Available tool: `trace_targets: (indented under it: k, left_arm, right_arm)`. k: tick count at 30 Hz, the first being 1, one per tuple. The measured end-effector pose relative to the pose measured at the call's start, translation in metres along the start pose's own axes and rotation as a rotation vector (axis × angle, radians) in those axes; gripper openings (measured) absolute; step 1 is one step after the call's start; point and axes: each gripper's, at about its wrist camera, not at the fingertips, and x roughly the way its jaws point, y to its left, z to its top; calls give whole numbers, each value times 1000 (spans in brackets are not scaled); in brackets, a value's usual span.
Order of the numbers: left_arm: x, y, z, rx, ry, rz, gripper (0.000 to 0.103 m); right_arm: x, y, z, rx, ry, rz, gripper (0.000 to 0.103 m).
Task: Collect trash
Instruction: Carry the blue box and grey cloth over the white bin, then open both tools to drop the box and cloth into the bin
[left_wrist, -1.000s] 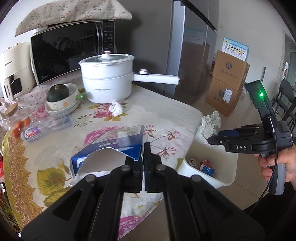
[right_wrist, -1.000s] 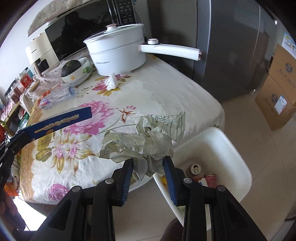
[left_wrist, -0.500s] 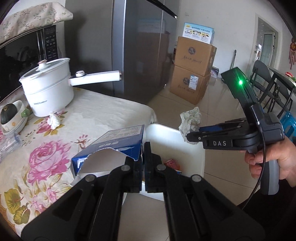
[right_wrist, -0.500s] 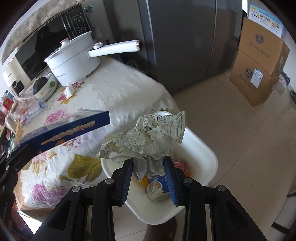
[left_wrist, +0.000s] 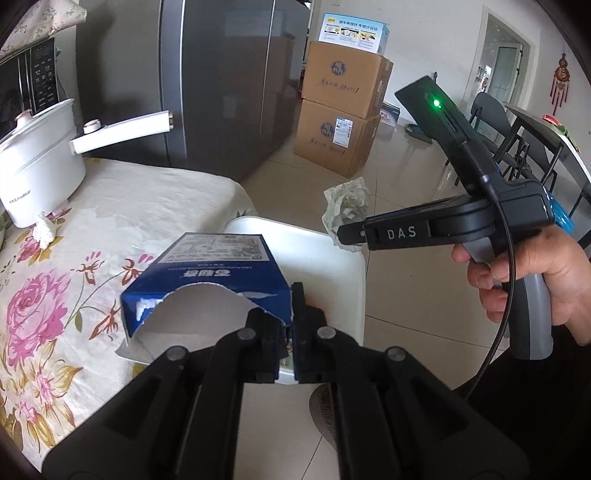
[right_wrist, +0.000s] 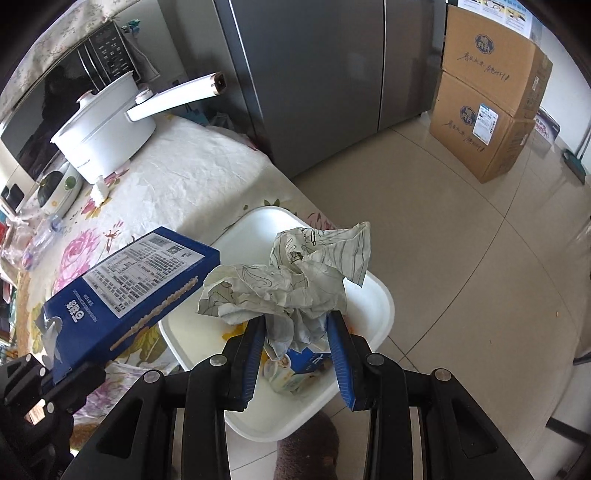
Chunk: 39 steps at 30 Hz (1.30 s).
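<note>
Pinching the torn rim of a flattened blue cardboard box (left_wrist: 207, 273), the left claw (left_wrist: 290, 314) is holding its narrow jaws clamped on the card, and the box is hanging tilted over the near edge of a white rounded plastic bin (right_wrist: 380, 306) that is standing on the tiled floor just beside the tabletop (left_wrist: 122, 206) with its cream, pink-flowered cloth. The right claw (right_wrist: 297, 343), carried in a person's right hand (left_wrist: 532, 280), is squeezing a crumpled wad of pale printed paper (right_wrist: 295, 273) between its blue pads, jaws partly apart around it, and the wad is hovering directly above the bin's opening. Inside the bin, bits of packaging are lying at the bottom, partly hidden behind the paper. On the tabletop, a small crumpled white tissue (left_wrist: 44, 229) is lying beside a white lidded electric pot (right_wrist: 107, 136) with a long handle. A tall grey refrigerator (right_wrist: 317, 74) and two stacked brown cardboard cartons (right_wrist: 491, 99) are standing behind.
</note>
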Motion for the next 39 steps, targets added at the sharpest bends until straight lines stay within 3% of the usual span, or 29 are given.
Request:
trace_targets:
  k: [6,15,16,18,19,20,33,35,38,39]
  left_arm:
    - [11,-10,-1,28,21,-13,3]
    - [30,-6,-11,34,58,27,3]
    - [29,-5,-12,31,53,43,8]
    - [29,0,-13,12,53,84,44]
    - [27,2,-13,-1,42,131,73]
    - [23,6,-13,-15,18,170,80]
    - [6,43,-20,-143,27,221,82]
    - [3,46,-22,-152,28,231,83]
    - [-3,54,-26,-173,25,243,84]
    - [-5,56,-26,-179,24,245,85]
  right_arm:
    - [-4,-14,-4,18,0,-7,36]
    - [-5,-22,-10,16,9,-12,36]
    - [-5,-22,-10,16,9,-11,36]
    - [-5,-22,-10,16,10,-11,36]
    - [-5,-22,-10,15,10,-11,36]
    - [-5,-22,-10,15,11,-9,36]
    - [0,-14,-12,-3,19,-2,38]
    - [-1,-11,-11,-1,10,1,41]
    - [-4,-10,-9,31,1,9,68]
    - [-5,-8,-8,35,-5,23,69]
